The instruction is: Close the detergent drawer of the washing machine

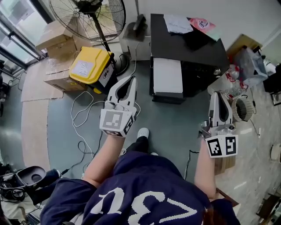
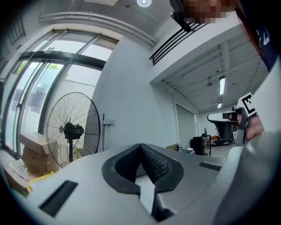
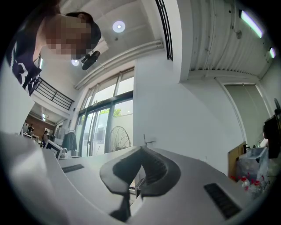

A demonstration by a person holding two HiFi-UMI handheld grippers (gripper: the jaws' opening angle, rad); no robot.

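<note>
Both claws are up in front of the person, and both are clenched on nothing: the left claw [image 1: 131, 79] has its pads pressed together with only air ahead, and the right claw [image 1: 218, 94] is the same. The washing machine [image 1: 193, 52] is the dark box ahead of the claws, roughly between them. A white slab [image 1: 167, 75] juts from its near face, and I take that for the detergent drawer, pulled out. It sits ahead and just to the right of the left claw, and ahead and well to the left of the right one, so the left claw is the nearer. Its long axis looks to run straight away from the person into the machine, so the push should go forward along that line. What's inside the drawer can't be made out.

Papers [image 1: 177, 23] lie on the machine's top. Left of the left claw stand a yellow bin [image 1: 90, 65], lid shut, cardboard boxes [image 1: 56, 37] and a fan [image 1: 88, 13].
</note>
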